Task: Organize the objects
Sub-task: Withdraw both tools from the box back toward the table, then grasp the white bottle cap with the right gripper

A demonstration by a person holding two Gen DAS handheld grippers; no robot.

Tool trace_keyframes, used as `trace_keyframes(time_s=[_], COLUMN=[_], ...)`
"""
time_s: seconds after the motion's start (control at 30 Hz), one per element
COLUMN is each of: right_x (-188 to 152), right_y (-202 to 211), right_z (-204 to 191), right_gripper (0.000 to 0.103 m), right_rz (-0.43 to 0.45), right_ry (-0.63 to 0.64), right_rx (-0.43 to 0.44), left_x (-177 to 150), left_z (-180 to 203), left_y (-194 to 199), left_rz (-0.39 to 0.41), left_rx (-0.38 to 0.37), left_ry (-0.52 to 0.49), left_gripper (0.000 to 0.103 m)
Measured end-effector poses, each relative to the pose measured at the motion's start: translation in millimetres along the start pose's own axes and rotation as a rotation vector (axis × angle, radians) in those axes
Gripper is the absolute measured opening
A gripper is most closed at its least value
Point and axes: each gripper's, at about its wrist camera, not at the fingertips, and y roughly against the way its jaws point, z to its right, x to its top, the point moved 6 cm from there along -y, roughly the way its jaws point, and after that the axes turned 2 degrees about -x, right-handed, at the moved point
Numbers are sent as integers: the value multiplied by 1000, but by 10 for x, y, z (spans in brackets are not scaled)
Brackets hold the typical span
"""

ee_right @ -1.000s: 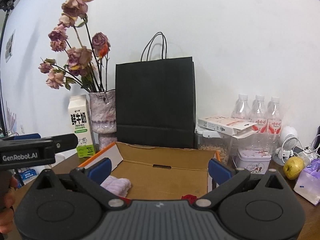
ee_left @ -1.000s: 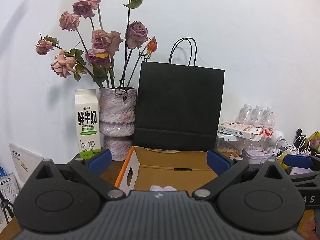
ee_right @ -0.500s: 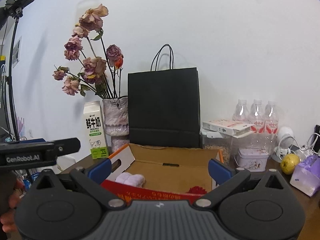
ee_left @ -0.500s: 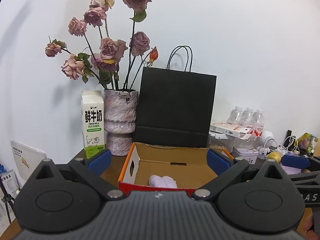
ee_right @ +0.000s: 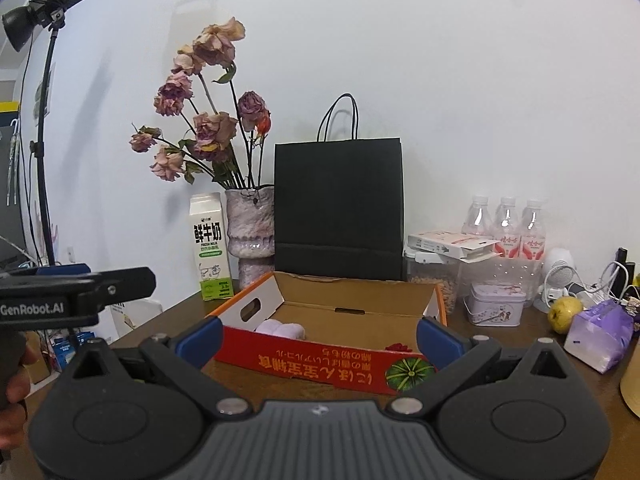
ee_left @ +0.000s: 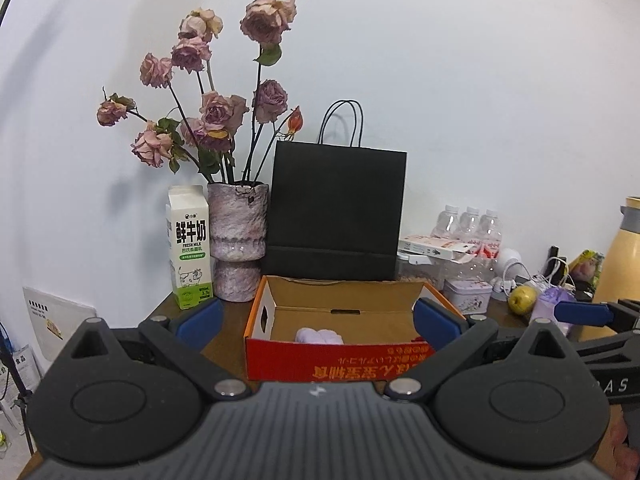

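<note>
Jaws of both grippers stand wide apart and hold nothing. Left gripper (ee_left: 316, 320) and right gripper (ee_right: 318, 336) are both level, pointed at the far wall, on the near side of the cardboard box (ee_right: 320, 364).

Cardboard box: open-topped, red near wall with print, orange edges. It sits on the brown tabletop (ee_right: 168, 320), long axis running left to right across both views. Near wall lies just beyond the fingertips of both grippers and between them.

Contents seen: a pale lilac rolled cloth (ee_left: 319, 336) on the box floor, left of centre; a small dark red item (ee_right: 396, 347) at the near right corner, too little showing to name.

Loose things to the right of the box: patterned tin (ee_right: 496, 305), yellow-green apple (ee_right: 564, 309), purple packet (ee_right: 600, 334). All are well to the right, so the right gripper looks the nearer one for any of them. Which one goes next cannot be told.

Far side: milk carton (ee_left: 189, 246), vase of dried roses (ee_left: 237, 240), black paper bag (ee_left: 335, 212), water bottles (ee_right: 506, 224).

Judgement: if a right-side thing is next, the right gripper must swing right and away from the box.
</note>
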Motion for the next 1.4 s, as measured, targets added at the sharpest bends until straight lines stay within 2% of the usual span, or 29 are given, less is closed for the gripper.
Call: trace_keyframes(time_s=[0.4, 0.93, 1.4], right_x=[-334, -915, -1627], right_y=[435, 863, 965], right_z=[-74, -98, -67], right_gripper=[103, 103, 103], right_rz=[-52, -162, -345], right_ry=[17, 27, -5], right_rx=[-4, -1, 3], left_x=[-189, -669, -1199], left_z=[6, -54, -135], left_y=[439, 802, 923], left_rz=[-24, -137, -277], left_rx=[-14, -26, -38], left_ry=[-22, -17, 15], left_gripper=[103, 103, 103])
